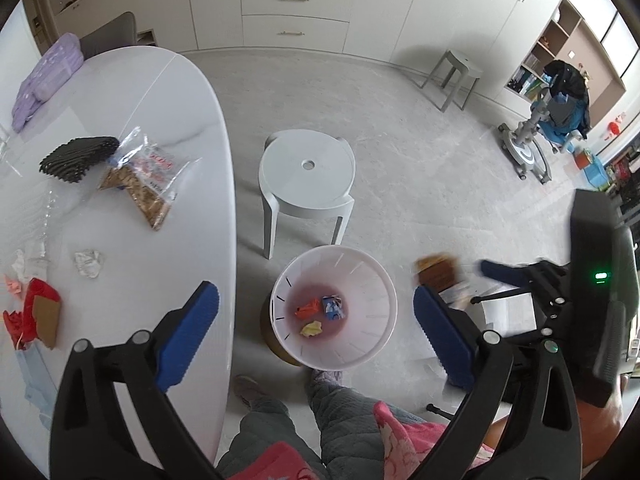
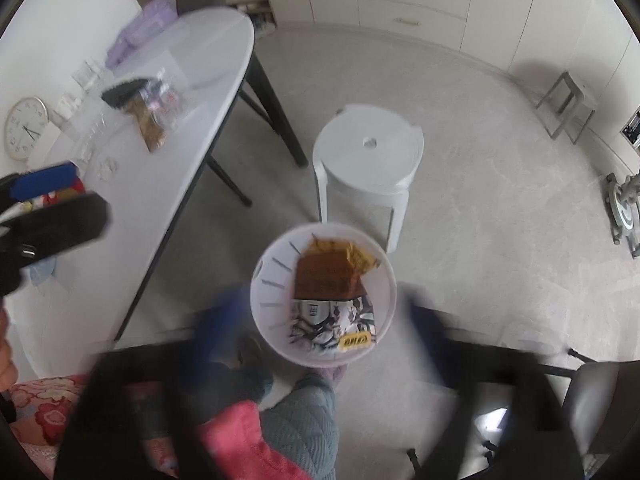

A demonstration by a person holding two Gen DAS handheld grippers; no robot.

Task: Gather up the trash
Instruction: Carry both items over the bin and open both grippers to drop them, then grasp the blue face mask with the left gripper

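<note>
The task looks partly done: three small crumpled scraps already lie at the bottom of the white bin on the floor just right of the table, while a crumpled paper ball, a red and cardboard wrapper and a clear snack bag remain on the table. The brown-and-yellow snack wrapper appears in mid-air over the bin mouth between the right hand-held gripper's blurred, spread fingers, apparently released, long axis running near to far with the yellow end far. The left hand-held gripper hangs wide apart and empty above the bin.

Wrapper over bin — blurred
</note>
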